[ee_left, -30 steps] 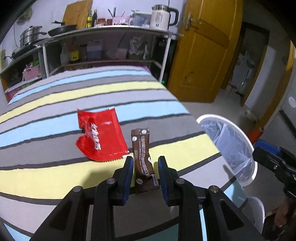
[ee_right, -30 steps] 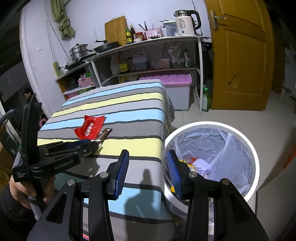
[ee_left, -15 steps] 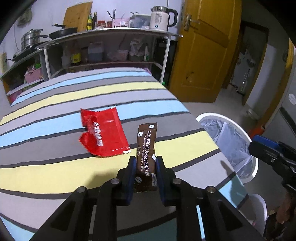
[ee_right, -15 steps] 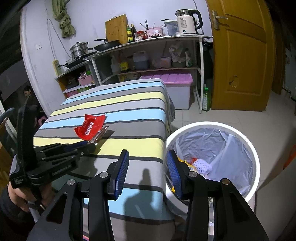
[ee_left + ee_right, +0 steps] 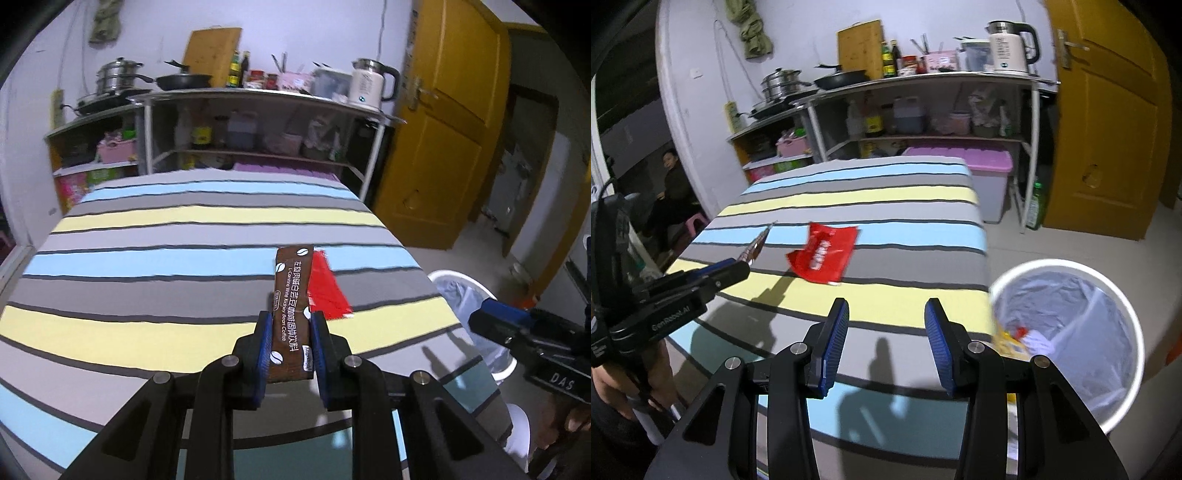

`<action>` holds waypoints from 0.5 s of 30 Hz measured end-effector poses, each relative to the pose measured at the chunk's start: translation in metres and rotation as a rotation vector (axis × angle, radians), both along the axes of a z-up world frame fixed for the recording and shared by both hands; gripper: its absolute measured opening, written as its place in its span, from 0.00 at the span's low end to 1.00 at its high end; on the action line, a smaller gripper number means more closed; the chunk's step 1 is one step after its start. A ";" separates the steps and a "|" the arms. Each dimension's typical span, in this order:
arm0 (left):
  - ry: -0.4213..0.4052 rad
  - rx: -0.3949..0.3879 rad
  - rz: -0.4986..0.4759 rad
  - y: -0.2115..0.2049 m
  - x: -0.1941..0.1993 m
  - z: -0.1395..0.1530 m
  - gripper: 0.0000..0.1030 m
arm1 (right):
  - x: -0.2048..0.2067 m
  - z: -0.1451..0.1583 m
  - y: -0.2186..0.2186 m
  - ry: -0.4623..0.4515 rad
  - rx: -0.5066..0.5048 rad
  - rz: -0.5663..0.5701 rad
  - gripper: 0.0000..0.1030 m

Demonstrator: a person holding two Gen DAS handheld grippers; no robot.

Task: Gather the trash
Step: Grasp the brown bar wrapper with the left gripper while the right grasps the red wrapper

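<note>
Left hand-held gripper (image 5: 290, 332): black two-finger tool with blue ribbed pads, seen from behind in the left wrist view, pointing forward and downward.
Left jaws: they have just been closing and now stand narrow; both pads press the lower part of a brown narrow coffee sachet (image 5: 291, 306), which stands up between them.
Left hand (image 5: 624, 391): it holds the grip of the tool at the left edge of the right wrist view; only partly visible.
Right hand-held gripper (image 5: 886, 343): same black tool with blue pads, pointing forward and downward.
Right jaws: wide apart, nothing between the pads.
Right hand: hardly visible, at the dark right edge of the left wrist view.
</note>
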State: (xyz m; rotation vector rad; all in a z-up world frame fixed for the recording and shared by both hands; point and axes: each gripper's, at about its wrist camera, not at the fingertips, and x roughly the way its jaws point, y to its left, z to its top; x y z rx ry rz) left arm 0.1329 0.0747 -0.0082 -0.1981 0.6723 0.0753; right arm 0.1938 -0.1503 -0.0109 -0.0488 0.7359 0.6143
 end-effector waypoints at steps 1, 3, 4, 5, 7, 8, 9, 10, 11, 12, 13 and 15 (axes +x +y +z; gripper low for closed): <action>-0.006 -0.003 0.009 0.005 -0.002 0.001 0.20 | 0.001 0.000 0.009 -0.003 -0.004 0.014 0.43; -0.018 -0.011 0.032 0.017 -0.007 0.002 0.20 | 0.001 0.000 0.023 -0.002 -0.011 0.035 0.43; -0.023 -0.015 0.041 0.022 -0.010 0.003 0.20 | 0.002 0.000 0.031 -0.001 -0.013 0.047 0.43; -0.027 -0.021 0.051 0.027 -0.012 0.003 0.21 | 0.002 -0.001 0.039 0.000 -0.016 0.057 0.43; -0.033 -0.030 0.067 0.038 -0.016 0.002 0.21 | 0.004 -0.002 0.051 0.002 -0.020 0.069 0.43; -0.035 -0.037 0.076 0.045 -0.018 0.002 0.21 | 0.006 -0.003 0.060 0.004 -0.023 0.080 0.43; -0.035 -0.041 0.081 0.049 -0.018 0.001 0.21 | 0.009 -0.005 0.067 0.008 -0.029 0.086 0.43; -0.036 -0.045 0.087 0.054 -0.020 0.000 0.21 | 0.011 -0.006 0.074 0.012 -0.034 0.094 0.43; -0.036 -0.050 0.093 0.060 -0.021 -0.001 0.21 | 0.014 -0.007 0.080 0.013 -0.038 0.101 0.43; -0.036 -0.054 0.097 0.063 -0.022 -0.002 0.21 | 0.017 -0.010 0.088 0.018 -0.048 0.109 0.43; -0.037 -0.058 0.101 0.067 -0.023 -0.003 0.21 | 0.019 -0.012 0.094 0.024 -0.056 0.116 0.43; -0.039 -0.066 0.107 0.075 -0.025 -0.005 0.21 | 0.024 -0.017 0.104 0.030 -0.066 0.129 0.43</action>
